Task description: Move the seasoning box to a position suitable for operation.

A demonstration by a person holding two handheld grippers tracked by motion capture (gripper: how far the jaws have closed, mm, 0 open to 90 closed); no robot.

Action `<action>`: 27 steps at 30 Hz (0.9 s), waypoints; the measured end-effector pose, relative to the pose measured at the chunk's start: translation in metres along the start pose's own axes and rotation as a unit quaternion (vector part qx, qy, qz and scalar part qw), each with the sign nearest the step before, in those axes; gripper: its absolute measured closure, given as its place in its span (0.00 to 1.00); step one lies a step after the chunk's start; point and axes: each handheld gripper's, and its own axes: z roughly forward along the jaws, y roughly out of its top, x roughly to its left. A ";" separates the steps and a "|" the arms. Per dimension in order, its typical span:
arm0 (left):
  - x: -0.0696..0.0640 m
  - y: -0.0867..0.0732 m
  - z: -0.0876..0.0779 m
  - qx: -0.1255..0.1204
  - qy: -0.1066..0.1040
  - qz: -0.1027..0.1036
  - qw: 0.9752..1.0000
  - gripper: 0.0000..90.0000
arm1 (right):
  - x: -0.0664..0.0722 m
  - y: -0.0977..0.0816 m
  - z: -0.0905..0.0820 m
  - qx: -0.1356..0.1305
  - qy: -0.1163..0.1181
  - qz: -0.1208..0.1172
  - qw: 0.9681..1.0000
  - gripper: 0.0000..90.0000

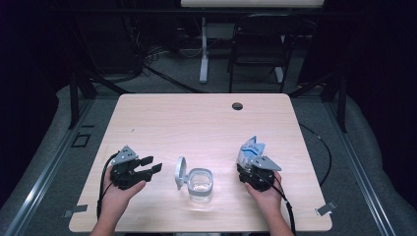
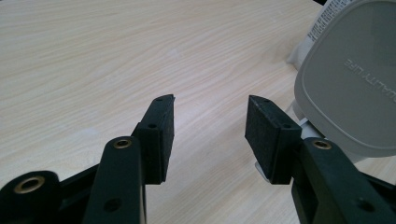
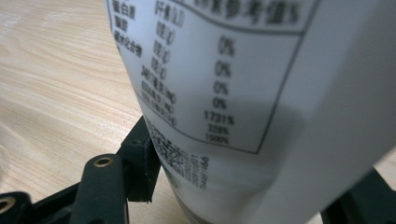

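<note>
Looking down from the high view, I see the pale wooden desk (image 1: 162,118) with a clear square container (image 1: 200,185) near its front edge, its grey lid (image 1: 180,173) standing up on the container's left side. My left gripper (image 1: 151,164) rests on the desk just left of that lid, jaws apart with only bare wood between them; in the left gripper view the gripper (image 2: 210,133) stands wide and the grey square lid (image 2: 350,79) rises close beside its right-hand jaw. I cannot tell whether that jaw touches the lid or its white hinge piece.

My right gripper (image 1: 250,164) sits to the right of the container, closed around a white and blue printed pouch (image 1: 252,150) that stands up from the jaws. In the right gripper view the pouch (image 3: 243,93) presses against the left pad, and its printed table of figures is blurred and hard to read. The far jaw is mostly covered by the pouch, and the pouch's top is cut off by the frame.

Nothing lies between the pouch and the container. Farther back, a dark round grommet hole (image 1: 237,105) sits near the desk's far edge. Beyond it a black folding chair (image 1: 258,46) and a white desk leg (image 1: 203,49) stand on the grey floor, and the surroundings are too dark to make out.
</note>
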 end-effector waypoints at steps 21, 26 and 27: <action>0.003 -0.001 0.000 -0.001 0.002 -0.005 1.000 0.59 | -0.003 0.001 -0.002 0.006 0.008 -0.011 1.000 0.45; 0.003 -0.001 0.000 0.000 0.002 -0.007 1.000 0.59 | -0.003 0.001 -0.002 0.006 0.011 -0.006 1.000 0.45; 0.004 -0.001 -0.001 0.000 0.002 -0.007 1.000 0.59 | -0.003 0.001 -0.002 0.006 0.010 -0.006 1.000 0.45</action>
